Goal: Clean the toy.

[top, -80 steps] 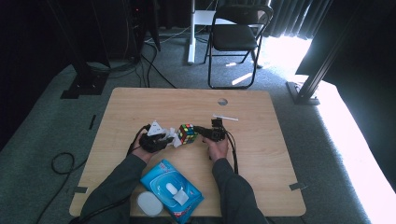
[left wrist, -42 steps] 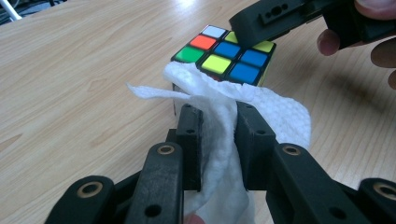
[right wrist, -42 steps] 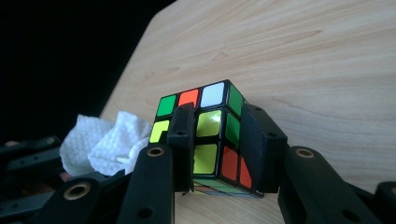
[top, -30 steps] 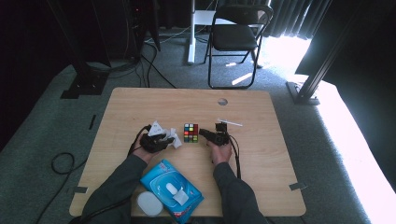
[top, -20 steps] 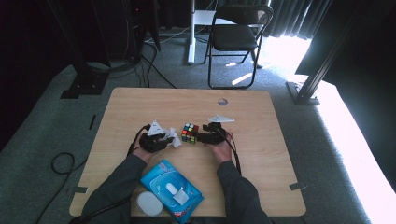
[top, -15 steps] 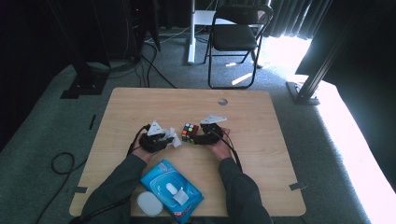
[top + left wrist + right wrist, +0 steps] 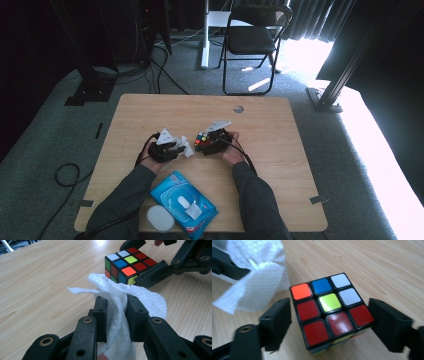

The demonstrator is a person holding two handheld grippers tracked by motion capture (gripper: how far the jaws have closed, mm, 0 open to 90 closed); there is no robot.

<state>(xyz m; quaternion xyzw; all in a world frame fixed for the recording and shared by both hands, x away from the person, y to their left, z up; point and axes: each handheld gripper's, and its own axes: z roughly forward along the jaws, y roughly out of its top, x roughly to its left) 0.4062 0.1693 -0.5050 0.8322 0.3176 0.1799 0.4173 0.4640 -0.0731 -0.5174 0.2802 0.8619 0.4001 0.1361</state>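
scrambled plastic puzzle cube (image 7: 329, 312) sits on the wooden counter (image 7: 280, 150) squarely between the right claw's (image 7: 329, 325) just-widened, not yet pressing jaws, while the left claw (image 7: 117, 312) beside it pinches a white crumpled wipe (image 7: 120, 302).

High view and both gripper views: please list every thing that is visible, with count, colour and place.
Puzzle cube: one, black with coloured stickers, on the table between the right gripper's jaws.
Wipe: one, white, crumpled, pinched in the left gripper, beside the cube.
Wipes pack: one, blue, near edge of the table, between the forearms.
Round lid: one, white, beside the pack, at the table's near edge.
Table: one, light wood, centre, with a small round hole near its far edge.
Folding chair: one, black, on the carpet beyond the table.
Cables: several, black, on the carpet at the left.
Left gripper: black, shut on the wipe.
Right gripper: black, jaws just opened, either side of the cube.
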